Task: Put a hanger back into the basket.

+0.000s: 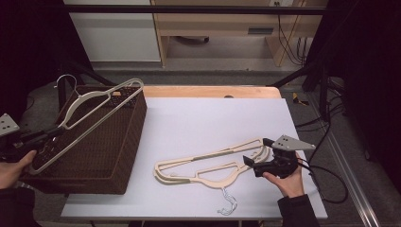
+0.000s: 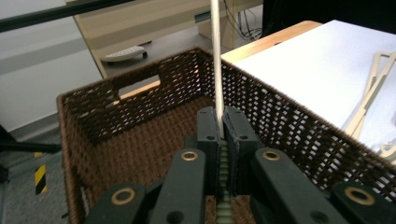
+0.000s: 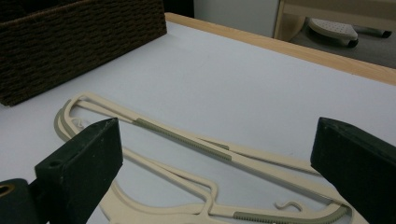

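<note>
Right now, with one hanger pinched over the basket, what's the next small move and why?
Probably lower the left gripper a little further and only then open it. Its jaws are shut on the cream hanger, which lies tilted across the wicker basket rim rather than inside it. The right gripper waits open beside the hangers on the table.

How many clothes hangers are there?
3, I think: one hanger held over the basket by the left gripper; two stacked hangers on the table; more may be hidden.
</note>
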Demonstrator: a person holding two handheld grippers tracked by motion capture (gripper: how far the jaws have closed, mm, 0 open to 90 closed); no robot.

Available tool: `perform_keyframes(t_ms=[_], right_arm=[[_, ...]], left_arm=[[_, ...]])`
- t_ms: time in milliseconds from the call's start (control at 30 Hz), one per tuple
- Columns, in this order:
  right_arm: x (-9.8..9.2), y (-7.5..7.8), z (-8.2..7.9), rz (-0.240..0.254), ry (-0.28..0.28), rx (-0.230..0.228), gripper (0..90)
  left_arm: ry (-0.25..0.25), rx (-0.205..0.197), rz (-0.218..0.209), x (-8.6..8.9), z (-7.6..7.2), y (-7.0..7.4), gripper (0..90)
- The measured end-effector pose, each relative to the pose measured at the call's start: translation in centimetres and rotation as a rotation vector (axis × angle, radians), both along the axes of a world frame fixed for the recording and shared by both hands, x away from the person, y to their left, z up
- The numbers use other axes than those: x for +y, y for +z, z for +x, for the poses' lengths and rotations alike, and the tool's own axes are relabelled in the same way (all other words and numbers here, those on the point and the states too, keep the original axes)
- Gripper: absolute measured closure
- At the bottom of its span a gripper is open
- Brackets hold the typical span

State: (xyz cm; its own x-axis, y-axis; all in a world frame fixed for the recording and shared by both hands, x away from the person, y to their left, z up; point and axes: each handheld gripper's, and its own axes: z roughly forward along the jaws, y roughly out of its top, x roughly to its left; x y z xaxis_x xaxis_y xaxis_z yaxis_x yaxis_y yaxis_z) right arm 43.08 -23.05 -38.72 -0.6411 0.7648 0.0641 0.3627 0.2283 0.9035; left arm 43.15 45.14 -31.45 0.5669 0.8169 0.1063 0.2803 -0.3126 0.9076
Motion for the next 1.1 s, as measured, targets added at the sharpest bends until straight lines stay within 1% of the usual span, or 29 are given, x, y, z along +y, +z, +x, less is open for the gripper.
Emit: perform_keyframes(t_ms=[33,67,233,367,433,567,600,633,667,700,733,767,800,833,867,900,933,967,1000,1100], right_arm=[[0.0,0.0,0.0,-0.001,0.001,-0.002,2.4],[0.0,0.0,0.0,-0.002,0.002,-0.003,2.4],[0.0,0.0,0.0,-0.005,0.007,-0.001,2.4],[0.1,-0.1,0.1,-0.006,0.003,0.002,2.4],[0.2,-0.1,0.1,-0.005,0.005,0.005,2.5],[0.2,-0.2,0.1,-0.012,0.013,0.004,2.5],[0.2,-0.2,0.1,-0.012,0.013,0.004,2.5],[0.2,-0.2,0.1,-0.012,0.011,0.007,2.5],[0.3,-0.2,0.1,-0.011,0.01,0.007,2.5],[0.3,-0.2,0.1,-0.011,0.01,0.007,2.5],[0.3,-0.2,0.1,-0.011,0.012,0.007,2.5],[0.3,-0.2,0.1,-0.012,0.012,0.009,2.6],[0.3,-0.2,0.1,-0.012,0.011,0.011,2.5],[0.3,-0.3,0.1,-0.014,0.011,0.009,2.5],[0.4,-0.3,0.1,-0.013,0.013,0.01,2.6],[0.4,-0.3,0.1,-0.018,0.018,0.009,2.6],[0.4,-0.3,0.1,-0.019,0.018,0.01,2.6],[0.4,-0.3,0.1,-0.02,0.019,0.011,2.6],[0.4,-0.3,0.1,-0.022,0.019,0.011,2.6],[0.4,-0.4,0.1,-0.019,0.016,0.012,2.7]], left_arm=[[0.004,0.003,-0.004,0.2,0.0,-0.2,85.4],[0.01,0.006,0.001,0.4,0.1,-0.4,85.4],[0.032,0.04,-0.001,1.1,0.4,-1.5,85.4],[0.036,0.067,-0.005,0.6,0.8,-2.1,85.4],[0.04,0.097,0.03,0.1,1.2,-2.5,85.4],[0.052,0.151,0.059,-0.8,2.1,-3.7,85.4],[0.052,0.151,0.059,-0.8,2.1,-3.7,85.4],[0.055,0.174,0.069,-1.2,2.4,-4.2,85.4],[0.07,0.182,0.078,-1.4,2.5,-4.4,85.4],[0.071,0.196,0.098,-1.4,2.6,-4.3,85.4],[0.081,0.204,0.083,-1.5,2.7,-4.3,85.3],[0.084,0.221,0.072,-1.6,2.8,-4.3,85.3],[0.097,0.248,0.088,-1.6,3.0,-4.3,85.2],[0.113,0.267,0.117,-1.8,3.1,-4.4,85.1],[0.132,0.288,0.134,-2.0,3.3,-4.7,85.1],[0.145,0.307,0.165,-2.2,3.4,-4.8,85.1],[0.155,0.321,0.174,-2.2,3.5,-5.0,85.0],[0.161,0.353,0.185,-2.2,3.7,-5.1,85.0],[0.173,0.352,0.198,-2.2,3.7,-5.2,84.9],[0.203,0.396,0.201,-2.1,4.0,-5.4,84.0]])
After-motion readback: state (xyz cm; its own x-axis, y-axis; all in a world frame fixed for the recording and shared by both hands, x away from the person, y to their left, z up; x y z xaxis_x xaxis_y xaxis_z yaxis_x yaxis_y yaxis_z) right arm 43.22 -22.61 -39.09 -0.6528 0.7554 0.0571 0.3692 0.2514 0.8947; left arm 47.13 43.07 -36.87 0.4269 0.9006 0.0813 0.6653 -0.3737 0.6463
